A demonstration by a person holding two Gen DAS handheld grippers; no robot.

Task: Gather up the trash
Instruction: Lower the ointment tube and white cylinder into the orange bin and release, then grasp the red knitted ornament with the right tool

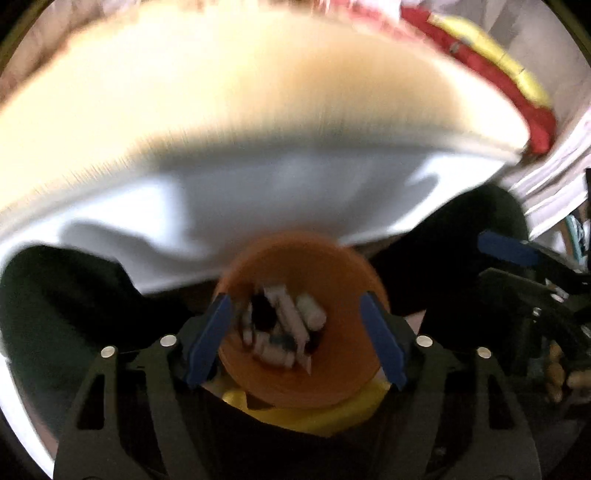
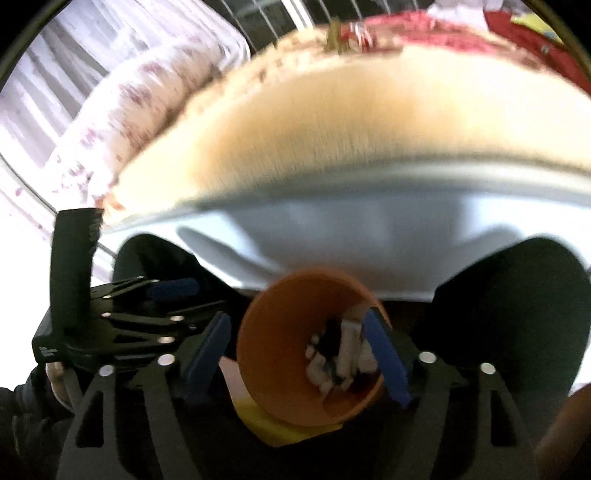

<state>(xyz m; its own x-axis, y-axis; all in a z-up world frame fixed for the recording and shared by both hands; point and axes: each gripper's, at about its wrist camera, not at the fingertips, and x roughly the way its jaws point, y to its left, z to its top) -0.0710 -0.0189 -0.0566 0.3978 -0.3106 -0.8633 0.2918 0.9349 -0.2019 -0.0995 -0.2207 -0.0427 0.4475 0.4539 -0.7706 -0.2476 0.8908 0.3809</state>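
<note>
Yellow sheeting (image 1: 325,413) lies closest beneath our left gripper (image 1: 295,332), whose blue fingers stand apart around an orange cup (image 1: 299,325) of white scraps (image 1: 291,325). Our right gripper (image 2: 303,354) also stands apart; its right finger sits inside that cup's rim. Motion blur hides any contact.

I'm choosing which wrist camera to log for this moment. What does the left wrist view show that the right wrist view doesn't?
Only the left wrist view shows the yellow band along the red fabric at upper right, plus the right gripper from the side. Only the right wrist view shows the floral roll, the white bars and the left gripper. Both show the orange cup of pale scraps, the yellow piece under it and the cream mattress edge, all blurred.
</note>
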